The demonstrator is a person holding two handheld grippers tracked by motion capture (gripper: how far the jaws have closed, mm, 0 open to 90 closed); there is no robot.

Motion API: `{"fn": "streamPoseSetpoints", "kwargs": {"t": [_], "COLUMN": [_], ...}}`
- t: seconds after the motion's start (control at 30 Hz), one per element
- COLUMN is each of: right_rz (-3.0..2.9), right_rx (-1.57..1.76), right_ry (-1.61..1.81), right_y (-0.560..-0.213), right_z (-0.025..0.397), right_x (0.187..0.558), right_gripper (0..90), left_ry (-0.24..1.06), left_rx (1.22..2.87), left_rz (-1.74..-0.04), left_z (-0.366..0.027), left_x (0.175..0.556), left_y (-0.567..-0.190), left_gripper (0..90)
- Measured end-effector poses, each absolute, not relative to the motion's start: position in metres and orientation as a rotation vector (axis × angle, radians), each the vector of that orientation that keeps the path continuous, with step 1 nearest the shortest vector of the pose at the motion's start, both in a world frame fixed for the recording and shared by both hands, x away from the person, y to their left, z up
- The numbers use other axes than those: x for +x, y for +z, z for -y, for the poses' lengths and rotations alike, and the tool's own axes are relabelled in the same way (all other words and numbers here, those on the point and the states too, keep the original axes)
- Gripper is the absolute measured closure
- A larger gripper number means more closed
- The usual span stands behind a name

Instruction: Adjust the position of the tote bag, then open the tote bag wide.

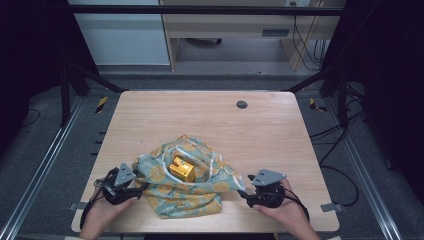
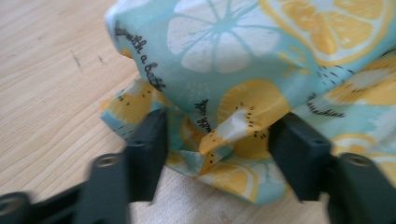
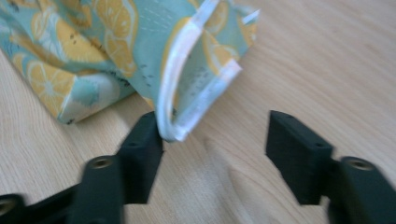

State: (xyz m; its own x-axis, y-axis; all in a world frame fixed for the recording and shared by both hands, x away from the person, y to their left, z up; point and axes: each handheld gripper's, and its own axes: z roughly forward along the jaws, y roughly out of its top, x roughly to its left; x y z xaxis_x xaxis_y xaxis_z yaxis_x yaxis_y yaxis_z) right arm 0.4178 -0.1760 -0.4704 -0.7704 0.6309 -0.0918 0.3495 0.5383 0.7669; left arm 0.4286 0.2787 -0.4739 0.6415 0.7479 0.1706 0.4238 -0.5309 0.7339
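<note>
Left side: the left gripper is sitting at about 8 o'clock of the cloth bag, held in the person's left hand. In the left gripper view its jaws are standing apart, with a bunched fold of the bag's corner lying between them; neither jaw is pressing on the cloth yet. Judgement: the jaws are being positioned to pinch that corner and steady the bag.

Centre: the bag, printed with lemon slices on pale teal, is lying on the near half of the wooden table, its mouth gaping upward. One yellow box is resting inside the opening, at roughly 12 o'clock of the bag's middle. A white strap is edging the mouth.

Right side: the right gripper is sitting at about 4 o'clock of the bag, held in the right hand. In the right gripper view its jaws are also standing apart; the looped white strap is hanging just beside the left-hand jaw, apparently touching it, not clamped. Judgement: this gripper is lining up on the strap.

Count: two grippers, one bag, one box, one dark round fitting at the table's far edge.
</note>
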Motion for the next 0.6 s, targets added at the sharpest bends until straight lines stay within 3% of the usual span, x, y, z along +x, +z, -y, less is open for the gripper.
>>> {"fn": "streamPoseSetpoints", "kwargs": {"t": [0.1, 0.3, 0.43, 0.6], "right_rz": [-2.392, -2.349, -2.343, -2.349], "right_rx": [0.853, 0.875, 0.857, 0.849], "right_ry": [1.115, 1.190, 1.219, 1.240], "right_y": [-0.465, -0.448, -0.430, -0.409], "right_z": [0.181, 0.181, 0.175, 0.162], "right_x": [0.414, 0.409, 0.412, 0.424], "right_gripper": [22.2, 11.4, 12.2, 22.3], "left_ry": [0.629, 0.628, 0.624, 0.615], "left_rx": [2.120, 2.028, 1.975, 1.978], "left_rz": [-0.929, -0.939, -0.931, -0.909], "left_z": [-0.283, -0.286, -0.283, -0.278], "left_x": [0.422, 0.414, 0.411, 0.409], "left_y": [-0.467, -0.459, -0.453, -0.452], "left_gripper": [25.0, 18.5, 15.9, 14.8]}}
